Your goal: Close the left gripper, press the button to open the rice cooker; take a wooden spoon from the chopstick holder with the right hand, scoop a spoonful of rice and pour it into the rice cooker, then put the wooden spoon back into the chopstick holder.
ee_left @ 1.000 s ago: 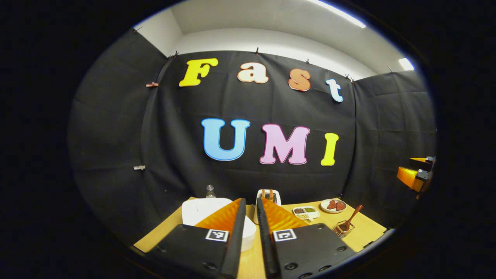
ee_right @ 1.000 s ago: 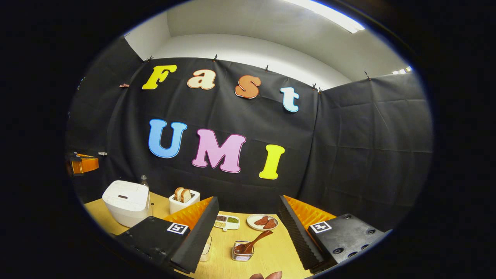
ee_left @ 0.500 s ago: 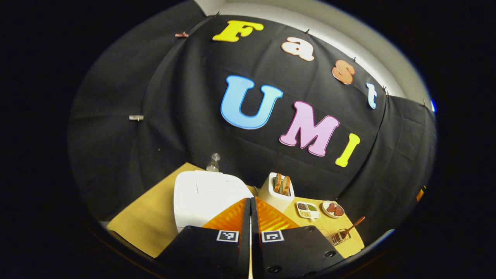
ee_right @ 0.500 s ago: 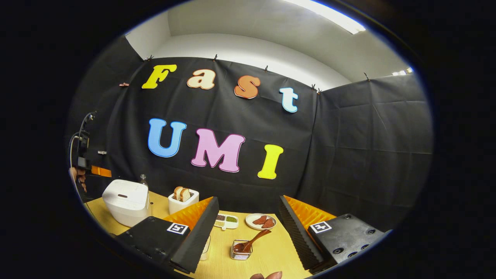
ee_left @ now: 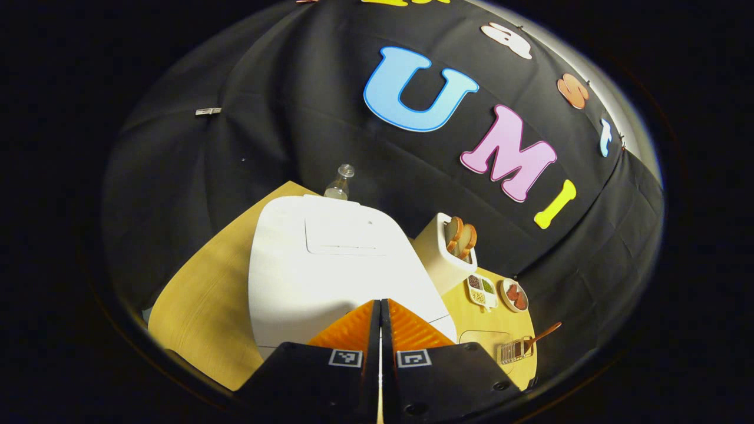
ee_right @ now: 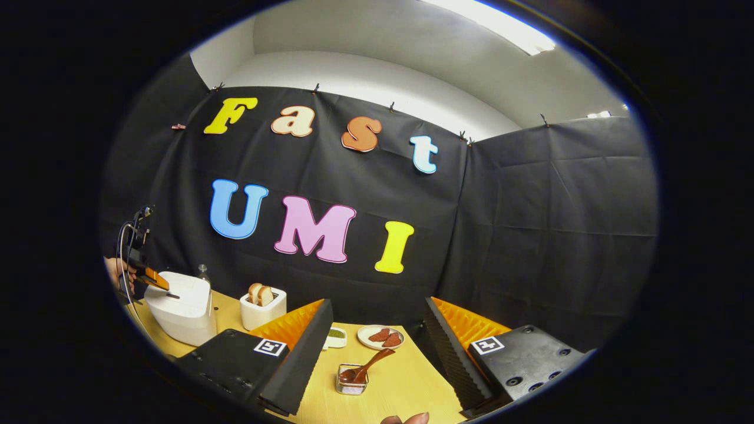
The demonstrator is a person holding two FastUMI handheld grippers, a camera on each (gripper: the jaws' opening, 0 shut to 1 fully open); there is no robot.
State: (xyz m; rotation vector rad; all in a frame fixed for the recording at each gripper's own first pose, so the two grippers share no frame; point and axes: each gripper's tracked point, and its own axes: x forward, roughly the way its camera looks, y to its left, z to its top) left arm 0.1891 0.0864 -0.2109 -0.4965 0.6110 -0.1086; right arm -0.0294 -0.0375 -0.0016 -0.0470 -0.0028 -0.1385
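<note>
A white rice cooker (ee_left: 330, 265) with its lid down sits right below my left gripper (ee_left: 380, 302). That gripper is shut with nothing between its fingers, and its tips hang over the cooker's front edge. From the right gripper view, the left gripper (ee_right: 154, 277) is tilted down at the front of the rice cooker (ee_right: 179, 309); whether it touches is unclear. My right gripper (ee_right: 377, 306) is open and empty above the table. The wooden spoon (ee_right: 371, 365) leans in the clear chopstick holder (ee_right: 351, 381) just ahead of it. The spoon (ee_left: 545, 334) and holder (ee_left: 513, 350) lie far right in the left gripper view.
A white toaster (ee_right: 262, 303) with bread stands right of the cooker. A small bottle (ee_left: 339, 182) is behind the cooker. A divided dish of grains (ee_left: 482, 290) and a plate with reddish slices (ee_right: 380, 337) sit at the back of the wooden table (ee_right: 406, 383). Black cloth walls surround it.
My left gripper went from slightly open to shut, tipped downward and came in close over the rice cooker. The right gripper barely shifted and stays open.
</note>
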